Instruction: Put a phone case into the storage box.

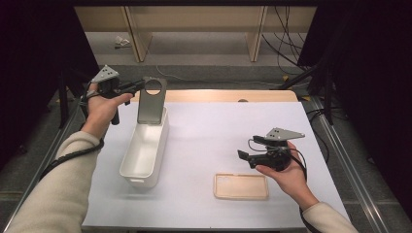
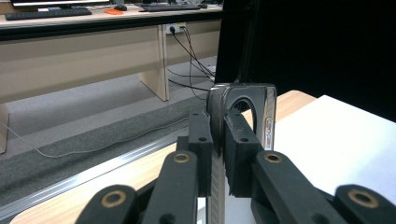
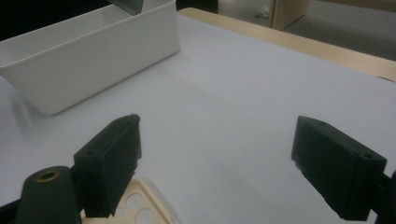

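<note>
A grey phone case (image 1: 151, 99) with a round camera hole hangs upright over the far end of the white bin (image 1: 127, 156), its lower edge inside the bin. My left gripper (image 1: 141, 86) is shut on the case's upper edge. In the left gripper view, the case (image 2: 266, 112) is pinched between the pads of my left gripper (image 2: 219, 140). A beige phone case (image 1: 241, 186) lies flat on the white mat near the front. My right gripper (image 1: 247, 147) hovers just above and behind it, open with nothing between its jaws. In the right gripper view, my right gripper (image 3: 217, 163) has the beige case (image 3: 135, 205) below its left jaw.
The white bin (image 3: 93, 51) lies lengthwise on the left half of the white mat (image 1: 214, 131). The wooden table edge (image 1: 223, 95) runs along the back. Beyond it are floor cables (image 2: 187, 51) and desk legs. Black curtains flank both sides.
</note>
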